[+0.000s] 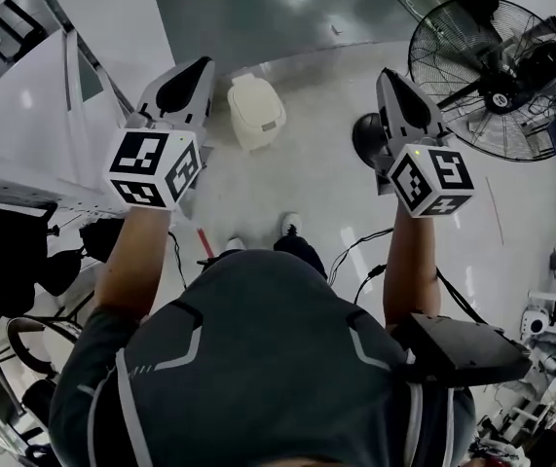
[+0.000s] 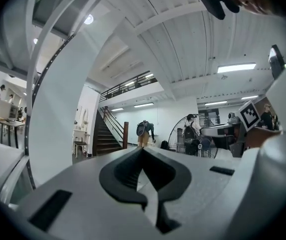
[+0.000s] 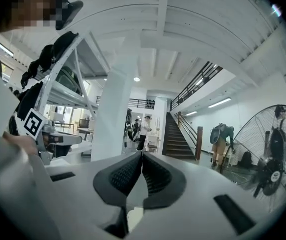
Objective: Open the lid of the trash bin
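Observation:
The trash bin [image 1: 256,112] is small and cream-white, and it stands on the grey floor with its lid down, ahead of the person's feet. In the head view it lies between the two grippers and well below them. My left gripper [image 1: 198,66] is held level to the bin's left, its jaws shut with nothing in them [image 2: 143,149]. On the bin's right, my right gripper [image 1: 390,74] is also level, shut and empty [image 3: 143,154]. Neither gripper view shows the bin. Each gripper's marker cube [image 1: 153,167] [image 1: 430,178] faces the head camera.
A large black floor fan [image 1: 497,76] stands at the right, and a round black object [image 1: 365,139] sits just under the right gripper. White panels and frame rails [image 1: 54,95] fill the left. Cables [image 1: 355,251] run over the floor by the feet. Stairs [image 3: 179,139] and people stand far ahead.

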